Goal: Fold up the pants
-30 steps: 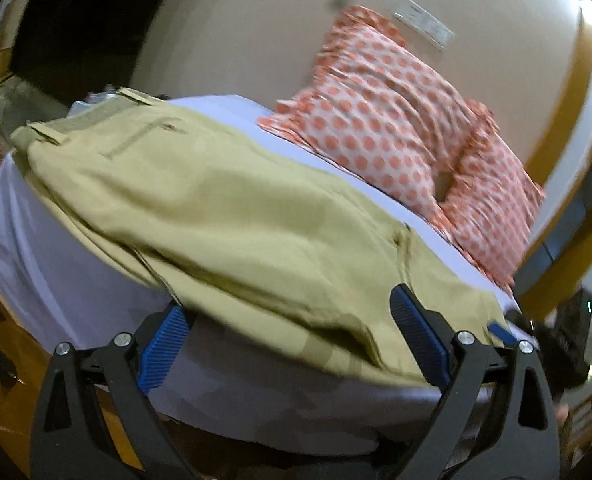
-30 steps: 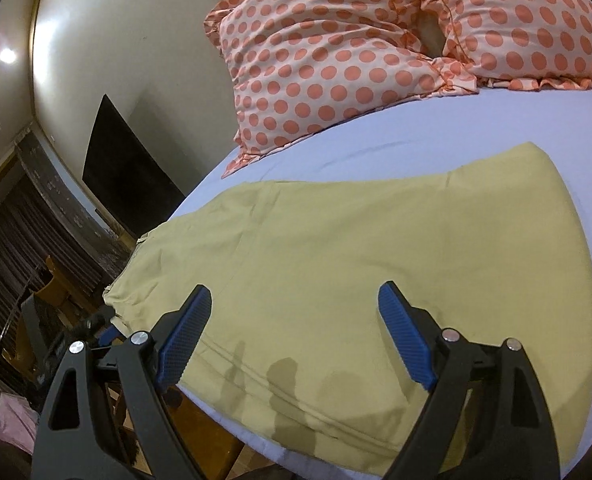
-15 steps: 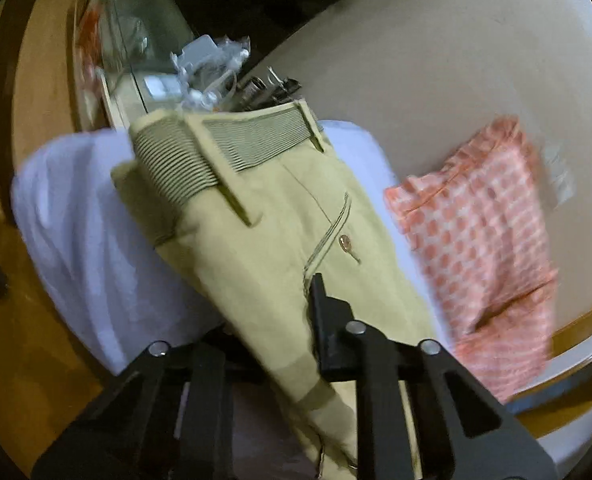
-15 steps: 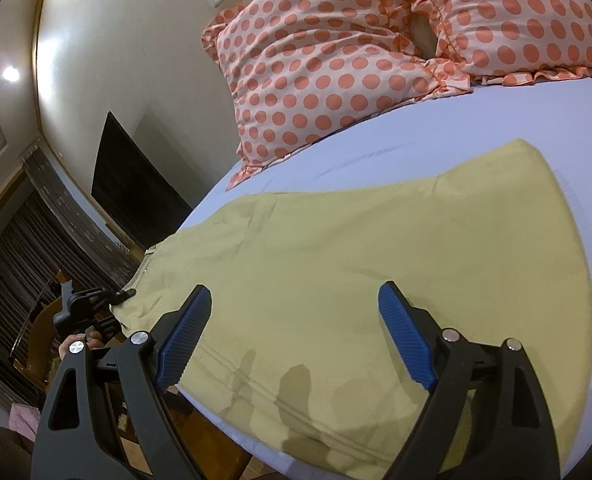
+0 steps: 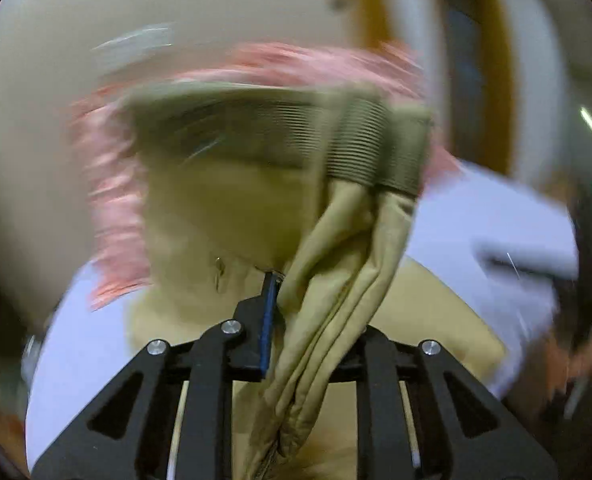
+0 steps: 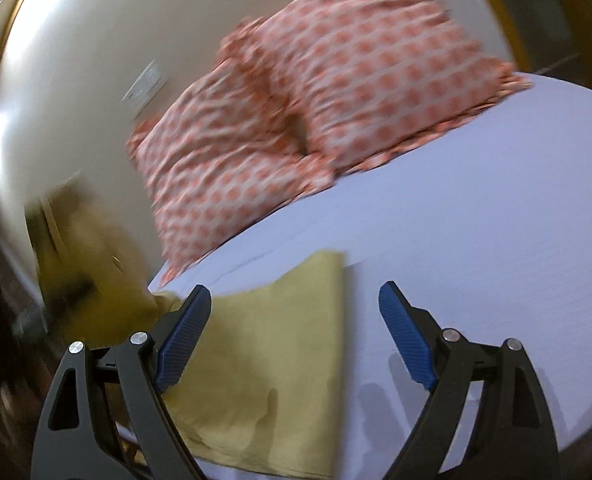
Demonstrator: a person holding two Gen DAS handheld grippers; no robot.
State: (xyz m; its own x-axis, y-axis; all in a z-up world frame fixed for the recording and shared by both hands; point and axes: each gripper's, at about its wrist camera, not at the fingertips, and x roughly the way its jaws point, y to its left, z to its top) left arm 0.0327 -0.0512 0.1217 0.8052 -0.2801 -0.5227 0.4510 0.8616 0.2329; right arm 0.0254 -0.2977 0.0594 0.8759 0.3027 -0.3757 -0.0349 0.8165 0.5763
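The khaki pants (image 5: 232,216) lie on a white bed sheet (image 5: 475,224). My left gripper (image 5: 296,320) is shut on a bunched fold of the pants near the ribbed waistband (image 5: 371,144) and holds that end lifted above the bed. The view is blurred by motion. In the right wrist view the leg end of the pants (image 6: 272,344) lies flat on the sheet (image 6: 475,248). My right gripper (image 6: 292,332) is open just above the hem edge, its left finger over the cloth, its right finger over bare sheet. The lifted waist end shows blurred at the left (image 6: 80,240).
Two orange polka-dot pillows (image 6: 315,100) lean against the cream wall (image 6: 76,60) at the head of the bed. The bed's edge runs along the lower right of the right wrist view. A dark floor area lies at the left.
My left gripper has closed on the waist end of the pants and lifted it, swinging it over toward the leg end. My right gripper has moved to the hem edge and stayed open.
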